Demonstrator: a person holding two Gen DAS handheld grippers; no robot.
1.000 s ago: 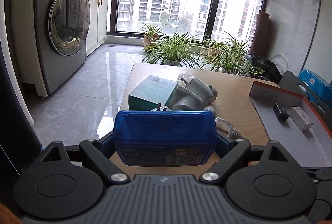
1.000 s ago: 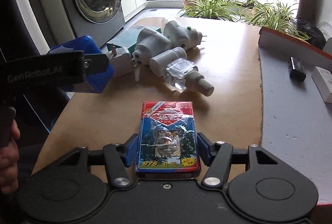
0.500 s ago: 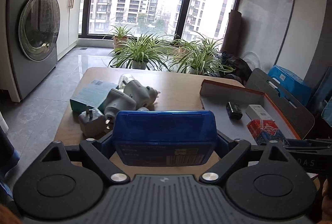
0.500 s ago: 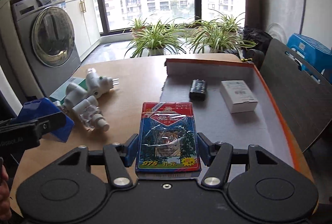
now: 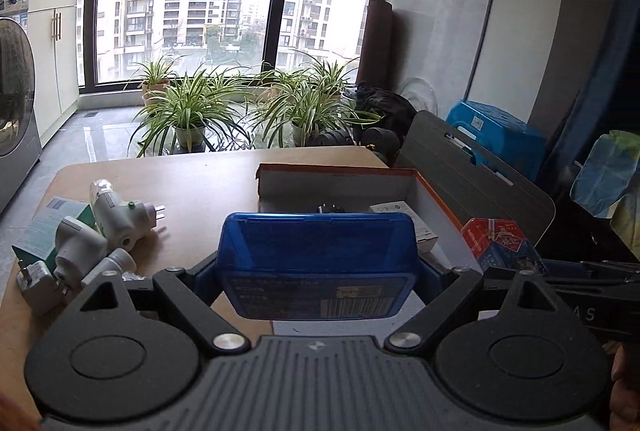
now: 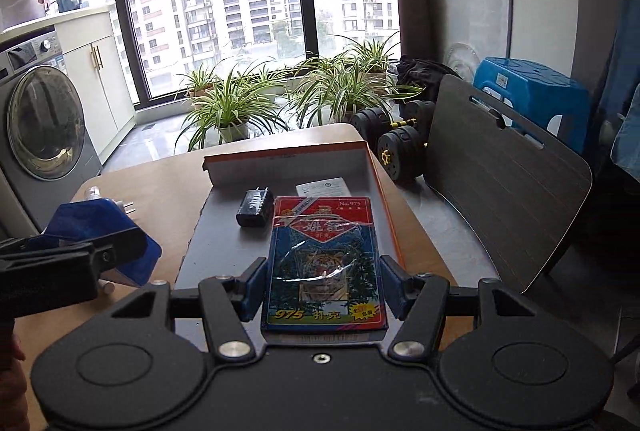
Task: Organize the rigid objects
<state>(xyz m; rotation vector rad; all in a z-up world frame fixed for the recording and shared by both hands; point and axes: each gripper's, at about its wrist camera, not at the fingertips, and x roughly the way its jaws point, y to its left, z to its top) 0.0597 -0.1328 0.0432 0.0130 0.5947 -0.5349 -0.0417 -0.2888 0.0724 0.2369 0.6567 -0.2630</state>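
My left gripper (image 5: 318,273) is shut on a blue plastic box (image 5: 318,263) and holds it above the near edge of the shallow cardboard tray (image 5: 336,173). My right gripper (image 6: 322,291) is shut on a red and blue pack of playing cards (image 6: 324,259), held over the tray (image 6: 376,183); the pack also shows in the left wrist view (image 5: 500,243). A black adapter (image 6: 255,208) and a white box (image 6: 322,186) lie in the tray. White plugs (image 5: 120,219), a grey adapter (image 5: 38,281) and a green box (image 5: 48,227) lie on the table's left.
The wooden table (image 5: 200,183) holds everything. A dark chair (image 6: 500,183) stands right of the table, with dumbbells (image 6: 400,147) and a blue stool (image 6: 528,91) behind. Potted plants (image 5: 192,111) line the window. A washing machine (image 6: 40,131) stands at left.
Both grippers have swung right, from the pile of plugs to the tray, each still holding its object. The card pack is now over the tray's floor.
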